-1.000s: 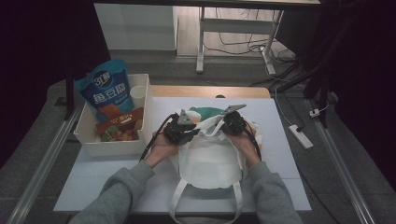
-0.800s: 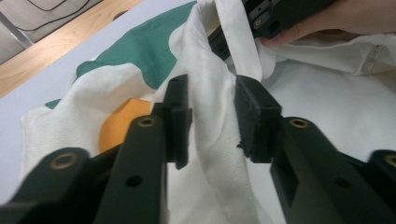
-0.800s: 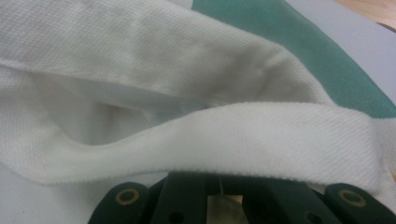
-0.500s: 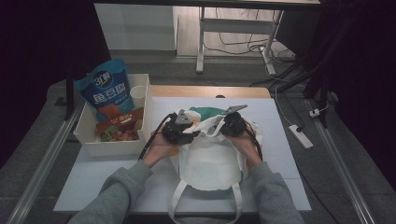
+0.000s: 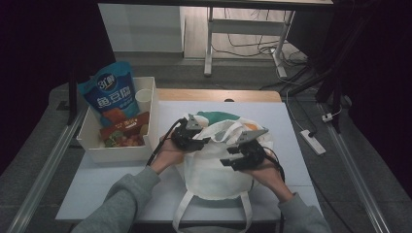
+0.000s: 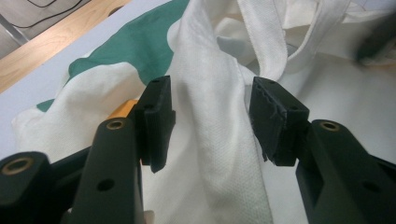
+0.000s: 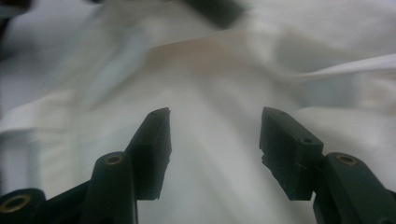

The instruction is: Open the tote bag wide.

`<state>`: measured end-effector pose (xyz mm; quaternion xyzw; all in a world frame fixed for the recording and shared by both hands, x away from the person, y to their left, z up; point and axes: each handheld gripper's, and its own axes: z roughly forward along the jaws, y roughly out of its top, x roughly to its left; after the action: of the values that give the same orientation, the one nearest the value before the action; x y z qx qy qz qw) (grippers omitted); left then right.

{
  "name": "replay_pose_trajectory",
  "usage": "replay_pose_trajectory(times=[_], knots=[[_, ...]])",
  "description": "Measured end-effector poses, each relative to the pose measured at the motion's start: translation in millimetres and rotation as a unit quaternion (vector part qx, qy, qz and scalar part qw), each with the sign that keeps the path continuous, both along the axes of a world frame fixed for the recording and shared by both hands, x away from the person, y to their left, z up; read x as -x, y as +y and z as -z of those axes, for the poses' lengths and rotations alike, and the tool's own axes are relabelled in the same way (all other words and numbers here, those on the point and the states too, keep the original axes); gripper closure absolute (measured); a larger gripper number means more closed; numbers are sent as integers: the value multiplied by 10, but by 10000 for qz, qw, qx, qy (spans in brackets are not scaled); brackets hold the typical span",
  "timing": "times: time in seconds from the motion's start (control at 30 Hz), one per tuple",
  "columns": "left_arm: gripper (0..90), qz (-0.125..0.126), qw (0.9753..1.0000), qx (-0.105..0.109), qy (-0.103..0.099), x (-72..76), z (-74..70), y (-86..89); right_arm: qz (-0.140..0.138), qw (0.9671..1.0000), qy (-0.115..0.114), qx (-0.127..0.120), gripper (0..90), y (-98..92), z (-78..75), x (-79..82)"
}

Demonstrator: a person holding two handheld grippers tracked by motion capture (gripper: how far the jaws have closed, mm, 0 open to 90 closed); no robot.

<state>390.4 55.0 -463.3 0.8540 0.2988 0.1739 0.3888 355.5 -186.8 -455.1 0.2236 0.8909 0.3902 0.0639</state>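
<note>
Seen from above: a white cloth tote bag [image 5: 216, 160] lying on a pale counter [image 5: 291, 121], near its middle, mouth turned away from the person and two straps trailing toward the near edge. Green and orange print showing at the far, rumpled end of the bag. Left gripper [image 5: 192, 137] held at the bag's left upper edge, right gripper [image 5: 238, 155] resting over the bag's right side, each carried in a hand with a grey sleeve behind it. In the left gripper view, fingers [image 6: 156, 121] spread apart with a raised fold of white fabric standing between them, not pinched; a bag strap looping just beyond, green print at the upper left. In the right gripper view, fingers [image 7: 152, 149] likewise released and wide, hovering over blurred white cloth; possibly touching it, though too soft to tell. To the left of the bag, a white tray [image 5: 119, 153] on the counter, holding a blue snack pouch [image 5: 109, 94] standing upright, a red food packet [image 5: 124, 133] lying in front of it, and a small white cup [image 5: 144, 99] in the far right corner. Bag and tray just beside each other, apart.
</note>
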Motion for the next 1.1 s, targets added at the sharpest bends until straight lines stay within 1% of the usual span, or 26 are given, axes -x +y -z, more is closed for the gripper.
replay_pose_trajectory(times=[0.07,0.1,0.2,0.27,0.4,0.5,0.53,0.6,0.67,0.73,0.8,0.87,0.9,0.93,0.97,1.0,1.03,1.07,1.1], knots=[[490,29,10000,-28,59,-20,-18,-18,-223,9997,35,-50,427,16,3,177],[485,48,9999,-48,104,-35,-25,-28,-289,9996,56,-22,423,24,4,258],[470,34,9998,-66,185,-87,-33,-61,-479,9987,146,-79,414,45,45,446],[469,52,9996,-56,270,-130,-32,-83,-566,9982,170,-48,405,66,81,529],[471,40,9990,-173,412,-210,-17,-133,-759,9969,211,55,393,117,137,623],[526,55,9981,-277,546,-255,31,-140,-899,9955,296,110,385,138,161,691],[556,46,9977,-310,597,-273,58,-139,-940,9950,309,133,382,144,169,718],[643,12,9972,-369,653,-297,93,-137,-1037,9938,348,190,379,165,201,774],[697,3,9966,-396,726,-324,125,-133,-1130,9924,362,320,376,206,254,827],[758,-19,9964,-457,720,-336,143,-129,-1195,9909,269,553,374,254,320,870],[792,-40,9962,-456,740,-347,150,-120,-1178,9902,221,716,376,285,386,877],[798,-59,9965,-443,711,-349,147,-114,-1107,9891,103,962,384,303,447,859],[799,-55,9966,-442,689,-346,142,-111,-1049,9888,77,1054,416,305,476,845],[800,-62,9969,-431,663,-342,135,-109,-969,9886,30,1148,468,304,499,834],[801,-74,9971,-422,634,-337,124,-103,-894,9878,-87,1273,519,302,518,824],[801,-84,9974,-403,585,-333,110,-92,-798,9865,-233,1409,592,298,534,814],[802,-123,9978,-363,547,-325,92,-78,-723,9857,-257,1499,699,285,541,793],[802,-161,9981,-318,502,-321,70,-59,-740,9868,-102,1437,795,267,540,771],[803,-194,9984,-264,454,-318,46,-35,-770,9874,-81,1381,854,247,530,766]])
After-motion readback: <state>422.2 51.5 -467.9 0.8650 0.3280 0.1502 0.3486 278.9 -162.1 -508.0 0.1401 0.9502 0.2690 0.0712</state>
